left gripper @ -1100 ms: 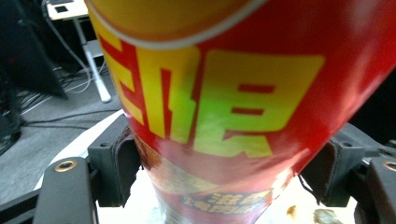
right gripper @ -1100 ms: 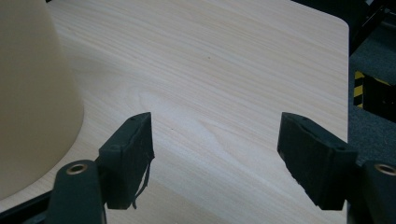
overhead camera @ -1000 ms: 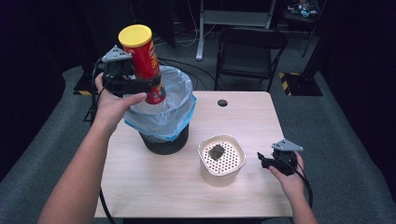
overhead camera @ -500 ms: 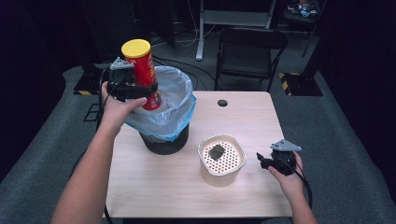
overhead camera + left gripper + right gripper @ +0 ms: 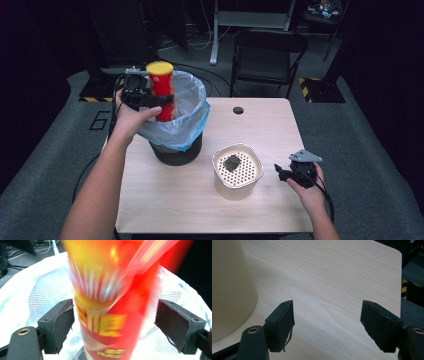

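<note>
A red snack can [image 5: 162,92] with a yellow lid stands upright over the black bin [image 5: 177,152], its lower end inside the pale blue bag [image 5: 192,115]. My left gripper [image 5: 161,101] sits around the can's middle. Its jaws have just been opening, and in the left gripper view the blurred can [image 5: 112,315] lies between the spread pads with a gap on the right side. My right gripper [image 5: 281,172] rests at the table's right front, open with nothing between its jaws [image 5: 327,325].
A cream perforated basket [image 5: 250,185] with a small dark object [image 5: 232,162] in it stands on the wooden table [image 5: 260,130], just left of my right gripper; its wall [image 5: 229,290] is close. A black round cap [image 5: 238,110] lies farther back. A folding chair [image 5: 270,50] stands behind the table.
The left hand has come down with the can, which went from tilted and high to upright with its base in the bag. The right hand has stayed still.
</note>
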The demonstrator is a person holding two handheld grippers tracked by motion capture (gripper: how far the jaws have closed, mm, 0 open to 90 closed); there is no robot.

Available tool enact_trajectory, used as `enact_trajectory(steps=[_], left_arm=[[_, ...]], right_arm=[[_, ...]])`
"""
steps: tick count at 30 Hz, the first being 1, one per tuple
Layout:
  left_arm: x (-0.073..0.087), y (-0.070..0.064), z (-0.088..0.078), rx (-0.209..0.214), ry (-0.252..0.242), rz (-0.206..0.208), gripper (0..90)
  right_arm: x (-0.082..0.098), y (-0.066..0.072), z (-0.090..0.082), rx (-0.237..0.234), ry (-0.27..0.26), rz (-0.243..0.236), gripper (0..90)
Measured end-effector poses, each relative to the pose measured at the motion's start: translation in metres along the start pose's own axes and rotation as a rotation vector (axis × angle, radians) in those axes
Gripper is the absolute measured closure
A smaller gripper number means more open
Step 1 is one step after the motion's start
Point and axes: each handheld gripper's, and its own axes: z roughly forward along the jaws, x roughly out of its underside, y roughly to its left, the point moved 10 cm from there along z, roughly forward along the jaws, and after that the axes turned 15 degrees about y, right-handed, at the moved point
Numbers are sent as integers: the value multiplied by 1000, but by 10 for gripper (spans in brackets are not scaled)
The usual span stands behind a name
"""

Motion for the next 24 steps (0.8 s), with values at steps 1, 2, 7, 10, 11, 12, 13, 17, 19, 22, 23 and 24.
enact_trajectory(steps=[1,2,7,10,11,12,13,17,19,22,23,24], left_arm=[[0,1,-1,-8,-1,0,144],[0,2,-3,-17,-5,-6,142],[6,1,-14,-19,-7,21,155],[10,-4,-26,-8,-43,47,194],[13,-6,-31,4,-52,60,207],[16,-9,-36,20,-61,73,229],[19,-11,-40,33,-69,81,247],[41,-23,-58,66,-83,133,290],[51,-28,-65,77,-94,165,303],[66,-33,-76,89,-109,187,339],[71,-35,-80,96,-111,187,354],[77,-36,-82,99,-111,192,382]], right_arm=[[0,0,0,0,0,3,266],[0,0,0,0,2,1,266],[0,0,-1,1,1,2,266],[0,-1,-1,5,1,2,266],[0,-1,-1,6,1,1,266],[0,-1,-1,7,2,1,266],[1,-1,-1,8,3,1,266],[0,-1,-1,12,-1,2,266],[0,-1,-1,10,1,1,266],[0,-1,-2,12,-2,5,266],[0,-1,-2,14,-1,5,266],[0,-1,-2,14,-1,9,266]])
